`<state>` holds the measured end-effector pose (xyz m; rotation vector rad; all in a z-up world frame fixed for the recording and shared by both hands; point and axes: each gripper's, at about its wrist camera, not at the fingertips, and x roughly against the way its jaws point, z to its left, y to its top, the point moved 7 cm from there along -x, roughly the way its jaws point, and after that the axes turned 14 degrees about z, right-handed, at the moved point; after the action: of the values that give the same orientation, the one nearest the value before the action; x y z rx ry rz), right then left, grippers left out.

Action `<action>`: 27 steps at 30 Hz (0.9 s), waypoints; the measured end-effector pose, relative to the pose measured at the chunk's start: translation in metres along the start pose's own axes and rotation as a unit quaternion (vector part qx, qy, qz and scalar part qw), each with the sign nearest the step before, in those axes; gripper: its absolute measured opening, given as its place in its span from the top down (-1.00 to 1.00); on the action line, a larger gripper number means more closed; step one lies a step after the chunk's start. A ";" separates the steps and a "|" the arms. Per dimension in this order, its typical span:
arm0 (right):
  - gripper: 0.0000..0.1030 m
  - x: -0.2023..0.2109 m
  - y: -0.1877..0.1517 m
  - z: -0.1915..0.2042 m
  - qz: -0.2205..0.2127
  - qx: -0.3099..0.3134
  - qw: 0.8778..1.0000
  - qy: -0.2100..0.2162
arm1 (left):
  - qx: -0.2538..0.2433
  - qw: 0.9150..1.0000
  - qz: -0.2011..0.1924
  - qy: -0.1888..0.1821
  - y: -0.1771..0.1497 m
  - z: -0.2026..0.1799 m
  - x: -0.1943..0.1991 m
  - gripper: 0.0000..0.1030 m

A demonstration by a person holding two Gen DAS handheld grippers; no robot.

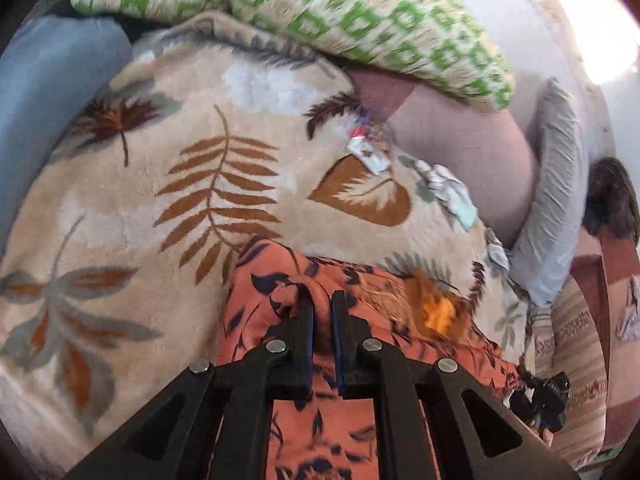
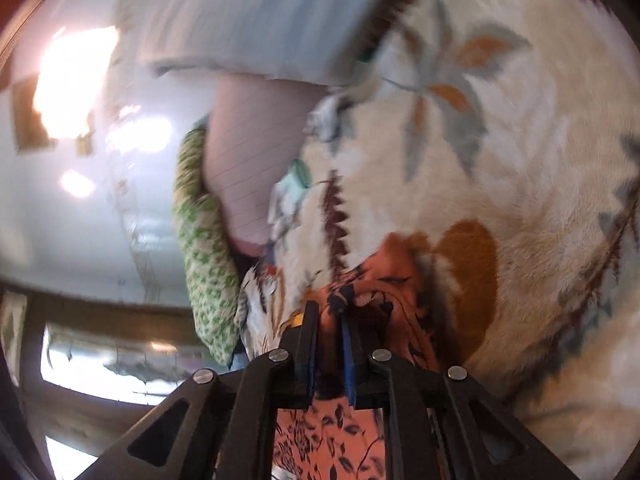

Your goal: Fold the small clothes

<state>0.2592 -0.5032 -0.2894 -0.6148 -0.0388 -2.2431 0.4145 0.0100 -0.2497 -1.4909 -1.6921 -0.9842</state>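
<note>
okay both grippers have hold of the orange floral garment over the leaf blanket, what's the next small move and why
Probably lower the pinched fold onto the leaf-print blanket and only then let go. The left gripper and right gripper each pinch a bunched edge of the orange garment, which looks rumpled rather than flat.

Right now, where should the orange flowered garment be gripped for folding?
At its bunched top edge, from above. Each gripper, left and right, already pinches a raised fold of the orange garment lying on the leaf-print blanket.
</note>
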 end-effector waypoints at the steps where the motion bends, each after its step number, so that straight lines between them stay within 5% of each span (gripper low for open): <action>1: 0.75 -0.002 0.006 -0.010 0.006 -0.016 1.000 -0.007 | 0.008 1.000 -0.009 0.006 0.004 0.006 -0.004 0.86; 3: 0.75 0.002 0.015 -0.018 0.001 -0.027 1.000 -0.002 | 0.021 0.999 -0.037 -0.017 0.005 0.012 -0.002 0.85; 7: 0.74 0.045 0.023 0.002 -0.081 0.026 0.996 -0.018 | 0.036 0.989 -0.135 -0.040 -0.004 0.021 0.030 0.80; 10: 0.73 0.065 0.016 0.022 -0.119 0.057 0.991 -0.008 | 0.040 0.981 -0.183 -0.051 -0.021 0.026 0.057 0.56; 13: 0.72 0.039 -0.018 0.060 -0.061 0.147 0.985 -0.068 | 0.015 0.981 -0.185 -0.056 -0.055 0.013 0.065 0.42; 15: 0.73 -0.005 -0.052 0.084 0.005 0.204 0.974 -0.098 | -0.014 0.988 -0.152 -0.030 -0.074 -0.004 0.053 0.26; 19: 0.72 -0.094 -0.120 0.102 0.115 0.271 0.942 -0.164 | -0.053 0.994 -0.095 0.008 -0.112 -0.026 0.020 0.22; 24: 0.72 -0.168 -0.162 0.085 0.180 0.311 0.899 -0.249 | -0.074 0.994 -0.068 0.052 -0.130 -0.023 -0.007 0.21; 27: 0.71 -0.201 -0.156 0.082 0.162 0.325 0.881 -0.303 | -0.074 0.992 -0.070 0.076 -0.126 -0.008 -0.014 0.21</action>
<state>0.2970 -0.2386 -0.2803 -0.8343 -0.8980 -1.4976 0.2909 -0.0117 -0.2710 -1.3647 -1.6613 -1.2885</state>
